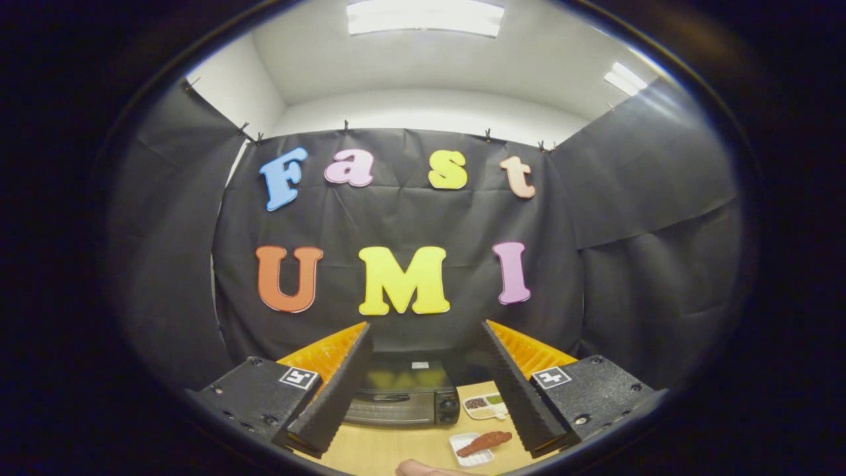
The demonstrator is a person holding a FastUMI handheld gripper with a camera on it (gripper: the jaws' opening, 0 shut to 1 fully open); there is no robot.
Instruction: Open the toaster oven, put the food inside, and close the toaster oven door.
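Gripper (426,330) fingers spread wide, nothing between the pads, nothing touched. It sits high above the table, pointing mostly at the booth's back wall.

Toaster oven (401,396): dark body, door shut, handle bar across the door front near its top edge. It sits on the wooden table (370,453) against the cloth wall, framed in the gap between the two fingers, below and beyond them. Two knobs (449,410) are stacked on its right side panel. The glass door carries a yellowish reflection; the interior is unreadable.

Food (484,443): a reddish-brown elongated piece lying diagonally across a small white tray (470,456), one end overhanging the tray's rim toward 2 o'clock. Tray is at roughly 4 o'clock from the oven, nearer the camera, apart from the oven, and just inside the right finger.

Second white dish (486,406), divided into compartments, stands just beside the oven at its 3 o'clock, holding dark, green and pale contents, too small to identify. Its right part is hidden behind the right finger. The food tray lies at 6 o'clock from this dish, near it but not touching.

A bit of a person's hand (423,470) shows at the table's near edge, at 8 o'clock from the food tray, apart from it.
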